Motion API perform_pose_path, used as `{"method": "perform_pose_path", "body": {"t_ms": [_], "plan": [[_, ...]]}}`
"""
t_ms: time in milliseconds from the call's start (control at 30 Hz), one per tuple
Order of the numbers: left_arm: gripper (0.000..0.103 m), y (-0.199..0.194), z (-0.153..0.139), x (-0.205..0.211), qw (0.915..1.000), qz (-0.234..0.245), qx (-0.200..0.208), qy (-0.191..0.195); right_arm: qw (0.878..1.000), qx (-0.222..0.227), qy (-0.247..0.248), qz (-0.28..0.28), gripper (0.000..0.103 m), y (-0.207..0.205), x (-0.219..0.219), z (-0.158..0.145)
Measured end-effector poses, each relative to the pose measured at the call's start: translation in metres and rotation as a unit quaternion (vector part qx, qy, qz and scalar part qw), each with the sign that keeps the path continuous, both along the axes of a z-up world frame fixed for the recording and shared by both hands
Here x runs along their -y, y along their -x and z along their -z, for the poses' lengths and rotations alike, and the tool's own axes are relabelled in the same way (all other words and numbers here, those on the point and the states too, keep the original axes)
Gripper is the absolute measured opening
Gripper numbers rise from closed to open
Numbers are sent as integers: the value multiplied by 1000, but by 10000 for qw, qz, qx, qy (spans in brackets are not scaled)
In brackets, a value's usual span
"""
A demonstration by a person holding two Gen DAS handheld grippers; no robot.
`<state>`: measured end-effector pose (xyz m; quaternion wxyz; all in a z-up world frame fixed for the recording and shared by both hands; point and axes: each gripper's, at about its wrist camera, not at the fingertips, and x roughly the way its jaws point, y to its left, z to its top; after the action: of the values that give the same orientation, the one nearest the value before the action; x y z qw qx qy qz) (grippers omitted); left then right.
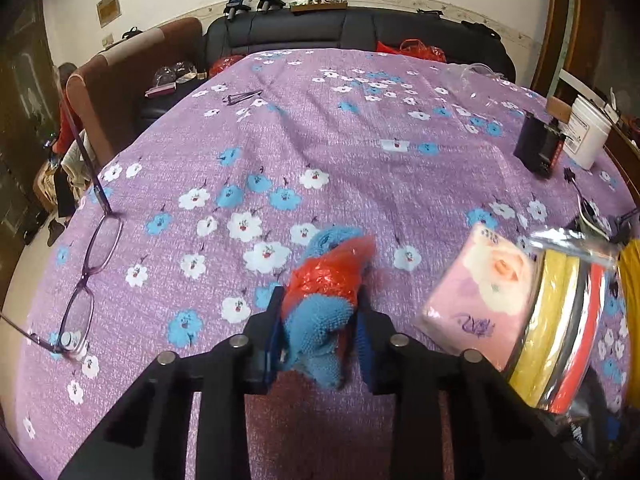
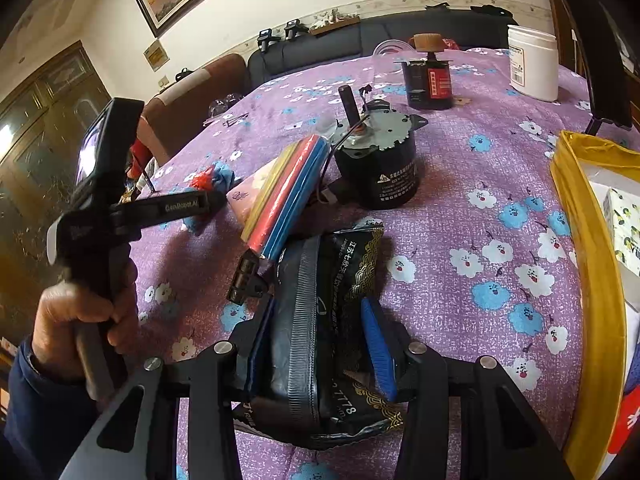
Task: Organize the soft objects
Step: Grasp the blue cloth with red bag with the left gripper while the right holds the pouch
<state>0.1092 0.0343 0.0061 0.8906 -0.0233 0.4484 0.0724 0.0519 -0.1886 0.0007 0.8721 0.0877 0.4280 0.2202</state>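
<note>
left hand-held gripper (image 1: 320, 320) clamped on the blue towel bundle (image 1: 320, 300), lifted just over the bench (image 1: 360, 140)

it's soft, light, half wrapped in slippery red plastic, so pinch the terry, not the film. right hand-held gripper (image 2: 320, 344) straddles a limp black pouch (image 2: 320, 320), contact unclear. glasses (image 1: 92, 272) lie left, tissue pack (image 1: 476, 292) right; the yellow bin (image 2: 592, 260) sits beyond the motor (image 2: 376, 164).

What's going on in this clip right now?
A person is tidying soft items on a purple flowered tablecloth with two handheld grippers. The left gripper is shut on a blue cloth wrapped in red plastic. The right gripper has its jaws around a black packet. A yellow bin sits to the right.
</note>
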Motion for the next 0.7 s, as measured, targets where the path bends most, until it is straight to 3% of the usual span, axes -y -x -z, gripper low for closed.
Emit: {"method": "perform_pose_path", "body": {"t_ms": [133,233,367,433,567,700], "plan": [[28,24,-7,2,9998,78,56,155,9998,98,-143,59,42,1,7,-5],[28,61,-18,6,9989,157,254,349,9995,281,-120,124,30,4,9,-12],[28,117,-23,20,9966,274,486,601,9993,317,-48,177,25,6,9,-13],[28,134,-21,24,9956,271,512,734,9996,272,12,117,25,5,7,-12],[28,154,-13,33,9952,311,449,810,9991,212,347,87,35,4,0,-5],[28,162,-10,41,9953,318,583,709,9979,400,504,17,25,11,-1,-8]]}}
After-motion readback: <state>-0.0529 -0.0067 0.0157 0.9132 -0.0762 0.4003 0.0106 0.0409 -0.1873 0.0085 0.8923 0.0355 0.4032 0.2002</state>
